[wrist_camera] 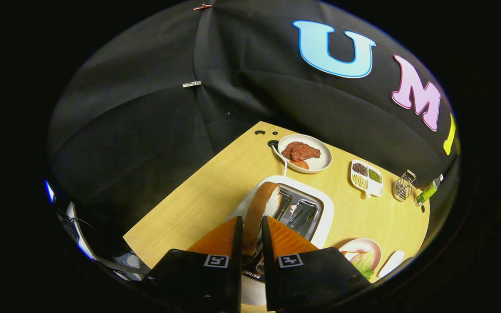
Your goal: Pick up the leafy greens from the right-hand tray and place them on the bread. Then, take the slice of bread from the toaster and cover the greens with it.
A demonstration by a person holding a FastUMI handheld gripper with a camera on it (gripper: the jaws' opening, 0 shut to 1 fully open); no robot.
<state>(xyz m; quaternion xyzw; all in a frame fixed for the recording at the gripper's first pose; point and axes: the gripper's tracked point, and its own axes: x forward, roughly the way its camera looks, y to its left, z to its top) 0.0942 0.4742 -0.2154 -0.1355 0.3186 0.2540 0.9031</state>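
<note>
A slice of bread (262, 208) with a brown crust stands on edge between my gripper's (250, 224) two fingers, which press on its sides. It is held over the white toaster (324, 213), just above the left slot. The toaster's metal slots (303, 213) lie just ahead of the fingers. To the right of the fingers sits a pink plate (355, 248) with leafy greens (363, 265) on it. A white piece (392, 263), partly hidden, lies beside that plate.
Beyond the toaster stands a white plate (320, 164) with red meat (300, 151). A divided dish of beans (366, 177), a small wire basket (405, 185) and a green bottle (426, 192) line the wooden table's (198, 204) far right. The toaster's cord (280, 157) runs back.
</note>
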